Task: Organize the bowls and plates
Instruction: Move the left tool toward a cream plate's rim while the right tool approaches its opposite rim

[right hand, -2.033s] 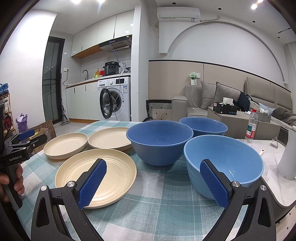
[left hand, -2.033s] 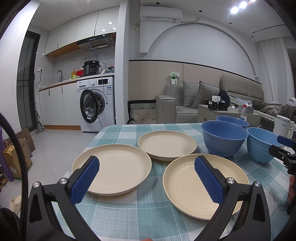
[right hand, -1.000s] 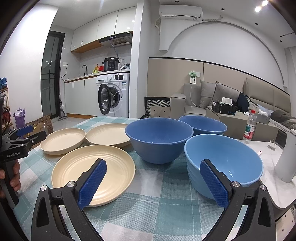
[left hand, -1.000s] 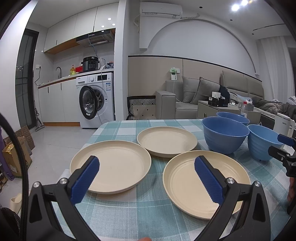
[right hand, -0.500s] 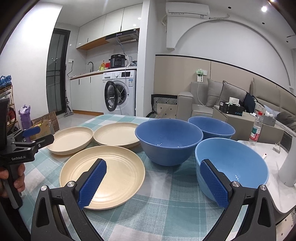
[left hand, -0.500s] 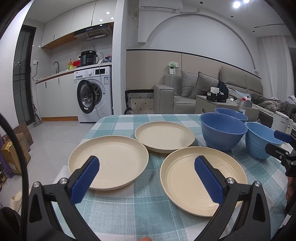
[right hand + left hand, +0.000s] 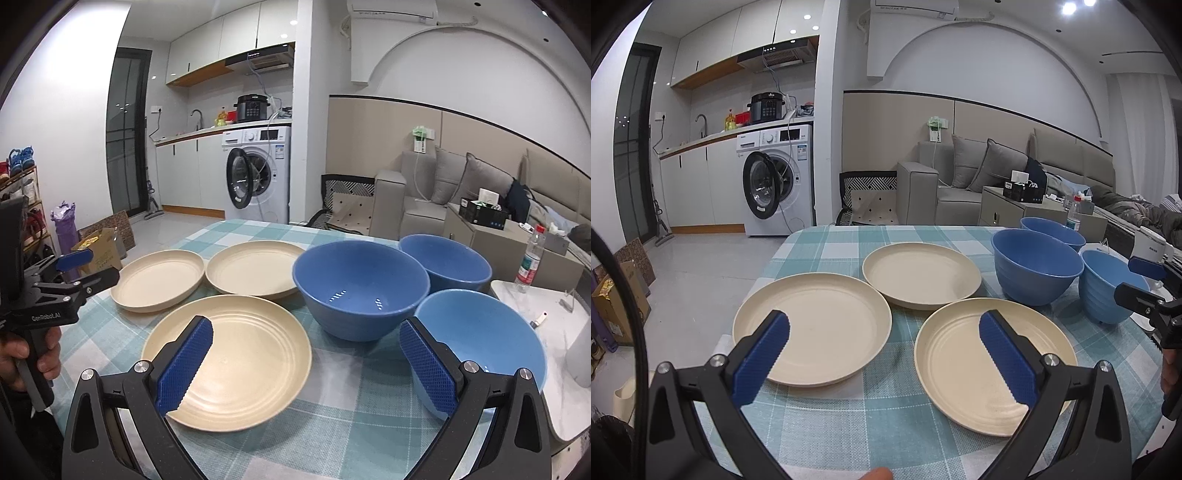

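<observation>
Three beige plates lie flat on the checked tablecloth: a left plate, a far plate and a near ridged plate. Three blue bowls stand upright to their right: a big dark one, a far dark one and a lighter one. My left gripper is open and empty, above the near edge between the left and ridged plates. My right gripper is open and empty, between the ridged plate and the lighter bowl.
The table has a teal checked cloth. A white marble side surface with a water bottle adjoins it on the right. A washing machine and a grey sofa stand beyond the table.
Both grippers have risen a little and tilted down, so the plates and bowls sit slightly lower and closer in view. The right gripper has shifted slightly left. Nothing was gripped.
</observation>
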Available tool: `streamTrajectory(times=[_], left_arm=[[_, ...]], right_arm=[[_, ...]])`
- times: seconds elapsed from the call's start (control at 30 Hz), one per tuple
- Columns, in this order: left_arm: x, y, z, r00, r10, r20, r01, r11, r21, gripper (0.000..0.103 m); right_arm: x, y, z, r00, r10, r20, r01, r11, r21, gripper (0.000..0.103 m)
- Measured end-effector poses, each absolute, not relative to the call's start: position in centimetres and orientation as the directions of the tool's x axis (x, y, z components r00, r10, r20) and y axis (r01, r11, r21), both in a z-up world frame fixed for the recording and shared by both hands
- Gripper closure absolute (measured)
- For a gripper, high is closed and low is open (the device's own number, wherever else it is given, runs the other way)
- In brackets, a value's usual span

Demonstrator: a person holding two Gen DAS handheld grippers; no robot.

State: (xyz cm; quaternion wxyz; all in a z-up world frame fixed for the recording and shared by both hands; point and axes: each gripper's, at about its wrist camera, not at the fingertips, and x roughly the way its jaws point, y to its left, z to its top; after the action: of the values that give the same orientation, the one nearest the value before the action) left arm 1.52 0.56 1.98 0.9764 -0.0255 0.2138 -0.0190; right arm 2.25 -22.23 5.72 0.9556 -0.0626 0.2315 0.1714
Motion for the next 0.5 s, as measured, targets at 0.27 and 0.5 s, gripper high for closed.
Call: streamTrajectory(times=[0.27,0.5], left_arm=[[2.2,1.4,3.2,0.898,-0.081,-0.433,0.047,0.995,-0.088,0.000],[2.8,2.2,4.2,0.893,-0.082,-0.442,0.045,0.995,-0.094,0.000]], right_arm=[[3.7,-20.9,7.5,0.806,0.329,-0.493,-0.391,0.920,-0.025,0.000],[4.9,-20.5,9.1,0.800,0.341,-0.495,-0.407,0.913,-0.029,0.000]])
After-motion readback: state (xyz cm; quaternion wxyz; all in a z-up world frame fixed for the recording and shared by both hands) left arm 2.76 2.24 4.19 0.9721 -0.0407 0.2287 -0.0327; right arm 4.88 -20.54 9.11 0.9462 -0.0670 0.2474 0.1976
